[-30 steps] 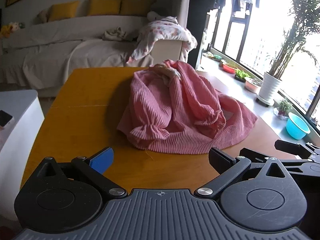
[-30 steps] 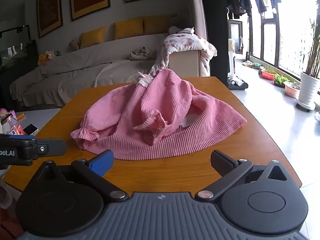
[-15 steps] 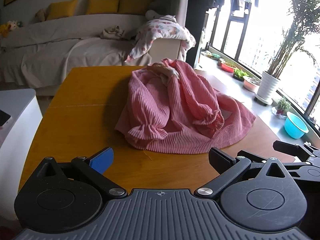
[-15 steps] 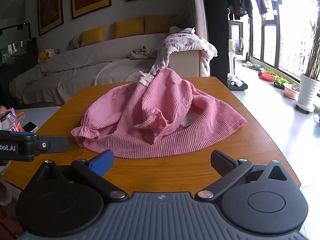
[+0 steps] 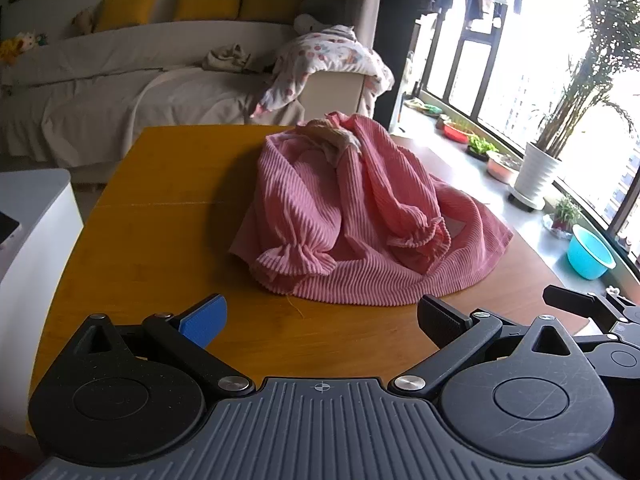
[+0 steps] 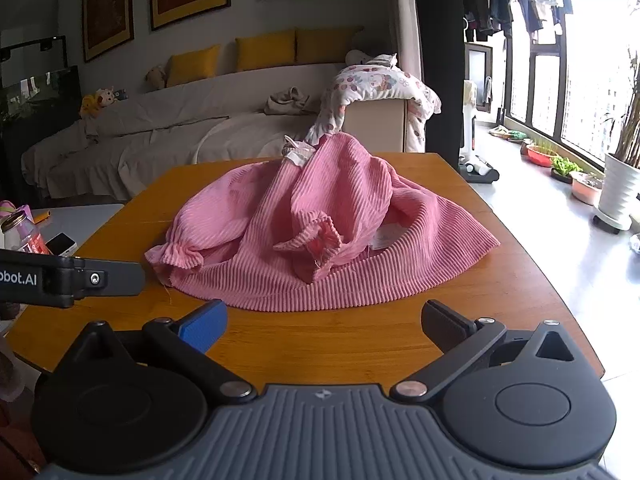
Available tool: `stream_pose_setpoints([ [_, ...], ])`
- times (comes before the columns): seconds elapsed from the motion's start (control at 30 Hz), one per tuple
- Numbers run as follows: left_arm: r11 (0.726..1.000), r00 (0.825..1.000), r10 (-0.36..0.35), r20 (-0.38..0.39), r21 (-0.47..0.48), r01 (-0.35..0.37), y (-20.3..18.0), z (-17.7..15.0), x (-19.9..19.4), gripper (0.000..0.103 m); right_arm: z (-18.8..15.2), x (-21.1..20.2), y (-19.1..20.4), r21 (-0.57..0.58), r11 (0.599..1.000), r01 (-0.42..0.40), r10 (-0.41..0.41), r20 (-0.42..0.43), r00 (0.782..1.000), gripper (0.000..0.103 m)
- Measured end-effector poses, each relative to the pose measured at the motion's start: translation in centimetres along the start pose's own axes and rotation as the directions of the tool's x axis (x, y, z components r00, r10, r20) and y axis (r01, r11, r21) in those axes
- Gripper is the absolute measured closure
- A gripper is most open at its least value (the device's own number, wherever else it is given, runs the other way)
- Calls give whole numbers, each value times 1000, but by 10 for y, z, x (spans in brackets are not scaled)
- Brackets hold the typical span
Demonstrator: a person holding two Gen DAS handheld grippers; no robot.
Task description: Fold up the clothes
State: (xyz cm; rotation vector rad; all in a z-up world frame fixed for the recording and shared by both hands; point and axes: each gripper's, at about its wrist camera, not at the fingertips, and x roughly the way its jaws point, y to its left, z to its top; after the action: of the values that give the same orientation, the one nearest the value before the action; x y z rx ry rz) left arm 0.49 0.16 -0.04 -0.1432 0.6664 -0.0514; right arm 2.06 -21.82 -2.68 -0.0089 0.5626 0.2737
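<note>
While the pink garment (image 6: 320,232) lay heaped in the middle of the wooden table (image 6: 360,336), both grippers hung short of its near hem, touching nothing. The left gripper (image 5: 320,316) had its fingers spread wide and empty; the right gripper (image 6: 324,320) was spread the same. Bare tabletop ran between the hem and the table's near edge, and more lay left of the heap.

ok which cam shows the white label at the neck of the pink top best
The right wrist view: the white label sits at the peak of the pink top, clear against the sofa behind. In the left wrist view that peak shows only pale bunched fabric, partly tucked into pink folds, so no label can be made out.
</note>
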Motion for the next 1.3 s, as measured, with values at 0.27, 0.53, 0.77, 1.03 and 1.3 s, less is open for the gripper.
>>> stream_pose_setpoints([
  [0.27,1000,1000,0,-4,-2,0,1,-1,1,0,-1,1,-1,7,1000,-9,9,-16,1000,0],
  [0.53,1000,1000,-2,-11,-9,2,1,-2,2,0,-3,2,0,6,1000,-11,11,-29,1000,0],
  [0.77,1000,1000,-3,-13,-10,3,1,-2,3,0,-3,2,0,7,1000,-9,9,-31,999,0],
  [1.03,1000,1000,-2,-19,-14,2,2,-3,3,0,-4,3,-1,11,1000,-8,9,-38,999,0],
  [1.3,1000,1000,-1,-23,-17,1,3,-2,4,0,-4,3,-1,13,1000,-5,6,-34,999,0],
])
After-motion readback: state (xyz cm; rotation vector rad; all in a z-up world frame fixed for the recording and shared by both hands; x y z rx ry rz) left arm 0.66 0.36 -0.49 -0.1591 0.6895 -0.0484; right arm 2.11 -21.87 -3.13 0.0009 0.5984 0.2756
